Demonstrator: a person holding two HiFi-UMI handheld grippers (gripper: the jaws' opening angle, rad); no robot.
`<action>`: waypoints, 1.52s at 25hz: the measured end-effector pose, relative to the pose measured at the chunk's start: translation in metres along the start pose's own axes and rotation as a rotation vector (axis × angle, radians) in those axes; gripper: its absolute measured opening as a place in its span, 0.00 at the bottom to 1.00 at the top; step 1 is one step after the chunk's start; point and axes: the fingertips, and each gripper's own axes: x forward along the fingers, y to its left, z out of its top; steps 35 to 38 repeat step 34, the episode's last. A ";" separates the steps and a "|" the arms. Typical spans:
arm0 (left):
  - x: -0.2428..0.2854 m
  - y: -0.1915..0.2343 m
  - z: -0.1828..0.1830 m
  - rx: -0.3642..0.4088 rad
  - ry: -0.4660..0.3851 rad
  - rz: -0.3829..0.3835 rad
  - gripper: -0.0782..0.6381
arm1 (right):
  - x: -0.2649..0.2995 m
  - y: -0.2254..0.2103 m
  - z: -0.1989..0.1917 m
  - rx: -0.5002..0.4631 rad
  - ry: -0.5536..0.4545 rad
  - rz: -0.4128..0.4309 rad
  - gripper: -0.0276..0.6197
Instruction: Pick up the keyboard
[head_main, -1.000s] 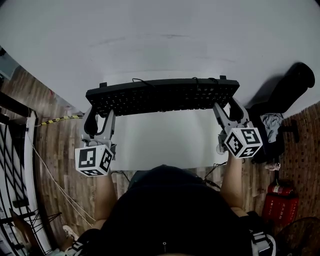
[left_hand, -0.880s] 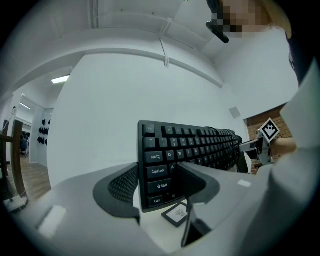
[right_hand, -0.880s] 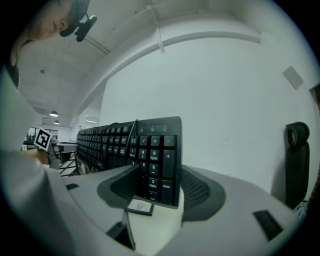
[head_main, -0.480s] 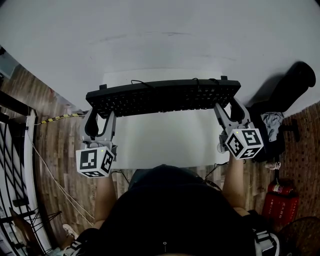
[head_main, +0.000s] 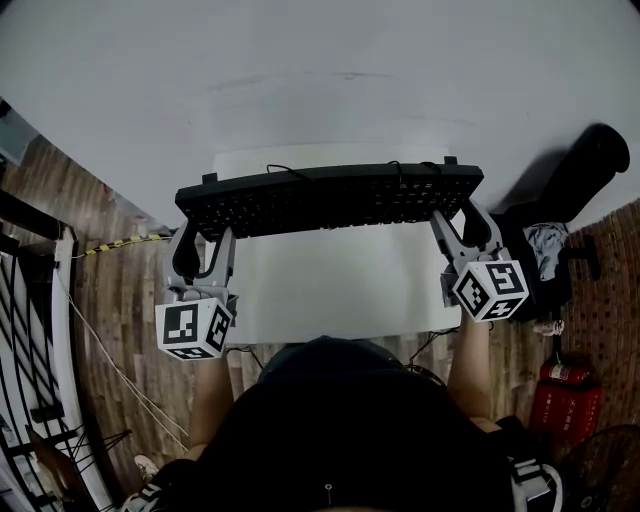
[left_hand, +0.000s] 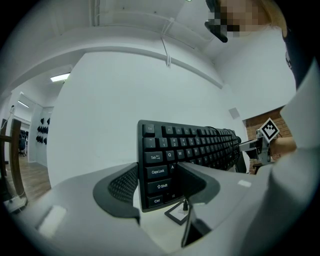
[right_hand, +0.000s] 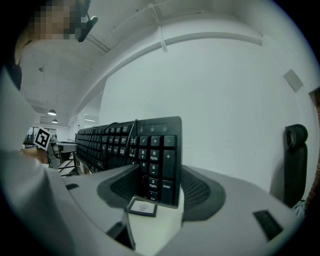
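**Keyboard clamped at both ends**

The left gripper (head_main: 205, 238), reaching level, is clenched on the Ctrl-and-Shift end of the keyboard (head_main: 330, 198). The keyboard's long axis runs left to right, keys facing up, over the far side of the white table (head_main: 330, 290). The right gripper (head_main: 462, 222) clamps its number-pad end

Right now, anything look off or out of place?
Only the cable: it lies draped loose across the keys of the keyboard, beside the number pad, and could snag. Nothing looks damaged or spilled.
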 end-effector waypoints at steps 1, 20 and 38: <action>0.002 0.001 0.001 0.000 -0.002 -0.006 0.46 | 0.000 0.001 0.001 0.000 0.000 -0.006 0.44; 0.003 0.005 -0.027 -0.040 0.013 -0.060 0.46 | -0.014 0.012 -0.016 -0.020 0.025 -0.078 0.44; 0.010 -0.006 -0.008 -0.042 0.029 0.002 0.46 | 0.002 -0.010 0.003 -0.019 0.045 -0.022 0.44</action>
